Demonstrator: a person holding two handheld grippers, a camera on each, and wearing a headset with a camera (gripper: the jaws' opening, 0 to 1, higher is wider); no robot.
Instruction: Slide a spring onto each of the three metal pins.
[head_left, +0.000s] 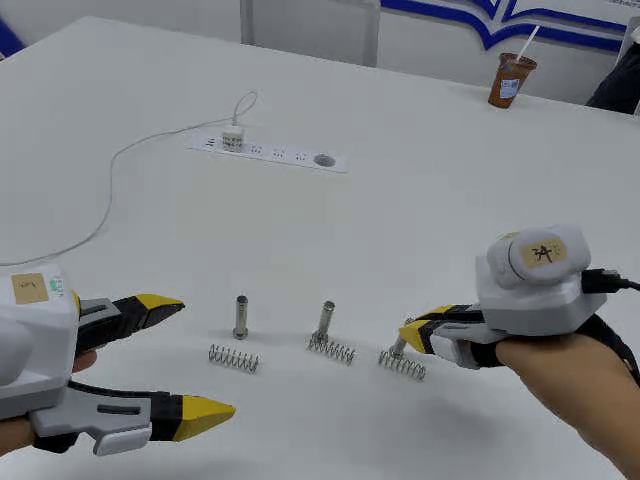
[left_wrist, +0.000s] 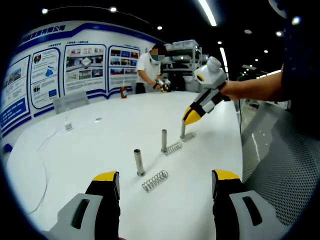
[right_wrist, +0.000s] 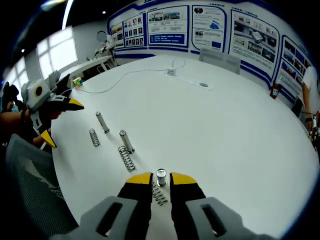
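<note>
where right claw (right_wrist: 160, 179) flanks pin (right_wrist: 161, 174), base seems hidden.

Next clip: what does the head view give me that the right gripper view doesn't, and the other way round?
Head view adds the right gripper seen from outside, its tips beside the rightmost pin, and the hand holding it. Right gripper view adds the wall posters, a small coloured cube, and that pin's head sitting at its own near-closed jaws. Both share the three upright pins, three springs lying loose on the table, the open left gripper and the power strip.
</note>
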